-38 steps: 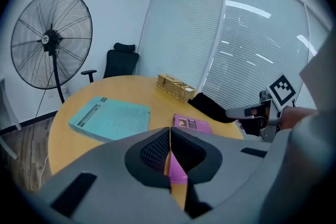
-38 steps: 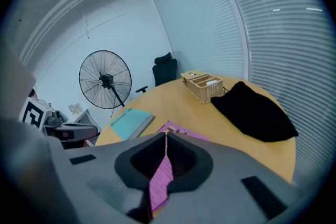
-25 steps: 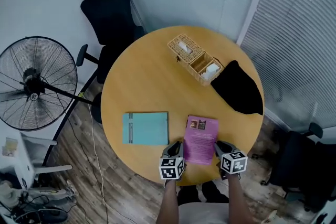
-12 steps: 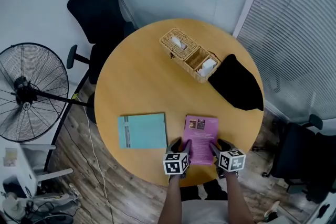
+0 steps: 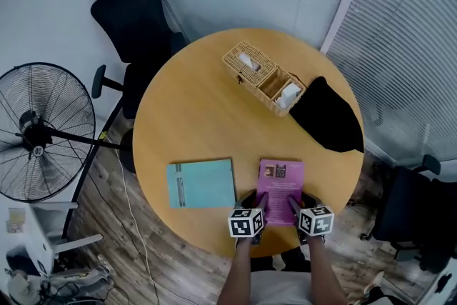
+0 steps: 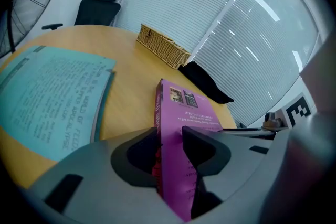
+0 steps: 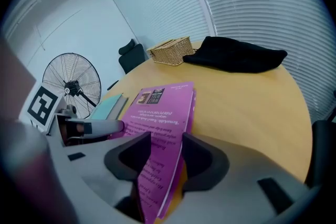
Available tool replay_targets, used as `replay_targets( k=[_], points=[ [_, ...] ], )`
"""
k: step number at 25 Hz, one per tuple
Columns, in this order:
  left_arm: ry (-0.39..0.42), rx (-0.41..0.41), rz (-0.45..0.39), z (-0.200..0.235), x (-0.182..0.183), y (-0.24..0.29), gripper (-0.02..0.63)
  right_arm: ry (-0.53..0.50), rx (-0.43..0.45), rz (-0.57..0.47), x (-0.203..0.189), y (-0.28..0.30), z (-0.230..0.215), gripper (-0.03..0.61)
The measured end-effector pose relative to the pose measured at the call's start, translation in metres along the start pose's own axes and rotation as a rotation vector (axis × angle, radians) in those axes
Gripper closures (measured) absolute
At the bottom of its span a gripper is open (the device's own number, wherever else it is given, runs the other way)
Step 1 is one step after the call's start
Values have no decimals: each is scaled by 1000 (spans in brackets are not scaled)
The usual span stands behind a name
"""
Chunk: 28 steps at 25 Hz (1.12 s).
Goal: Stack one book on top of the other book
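A purple book (image 5: 280, 178) lies flat near the front edge of the round wooden table (image 5: 200, 103), and a teal book (image 5: 201, 183) lies just to its left, apart from it. My left gripper (image 5: 255, 200) is at the purple book's near left corner. Its jaws have just been closing, and the book (image 6: 184, 107) fills the gap between them. My right gripper (image 5: 298, 202) is at the near right corner. Its jaws have just been opening, and they now sit against the book (image 7: 163, 105) on both sides. The teal book (image 6: 47, 102) lies untouched.
A wicker basket (image 5: 264, 78) and a black cloth (image 5: 327, 118) lie at the table's far right. A standing fan (image 5: 43, 132) and a black office chair (image 5: 136, 18) stand on the left, off the table. Window blinds run along the back.
Both grippers have sunk and slid forward over the purple book's near edge, with their jaws now around its corners. Neither book has shifted on the table.
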<state>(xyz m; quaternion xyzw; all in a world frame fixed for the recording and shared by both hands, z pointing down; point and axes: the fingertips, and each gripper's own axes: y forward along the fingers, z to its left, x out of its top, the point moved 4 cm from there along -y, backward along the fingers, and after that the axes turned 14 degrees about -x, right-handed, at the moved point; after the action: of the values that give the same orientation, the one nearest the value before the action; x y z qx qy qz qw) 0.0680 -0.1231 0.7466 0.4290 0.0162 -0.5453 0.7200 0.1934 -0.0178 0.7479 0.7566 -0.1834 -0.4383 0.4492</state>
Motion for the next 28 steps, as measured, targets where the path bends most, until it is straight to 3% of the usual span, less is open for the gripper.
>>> replay_targets(
  k=[7, 15, 28],
  points=[
    [13, 7, -42, -3, 22, -14, 449, -31, -10, -55, 31, -3, 12, 393],
    [-42, 31, -132, 10, 43, -42, 451, -102, 17, -140, 77, 1, 48, 396],
    [-205, 189, -360, 45, 68, -98, 451, -371, 212, -159, 143, 23, 135, 419]
  ],
)
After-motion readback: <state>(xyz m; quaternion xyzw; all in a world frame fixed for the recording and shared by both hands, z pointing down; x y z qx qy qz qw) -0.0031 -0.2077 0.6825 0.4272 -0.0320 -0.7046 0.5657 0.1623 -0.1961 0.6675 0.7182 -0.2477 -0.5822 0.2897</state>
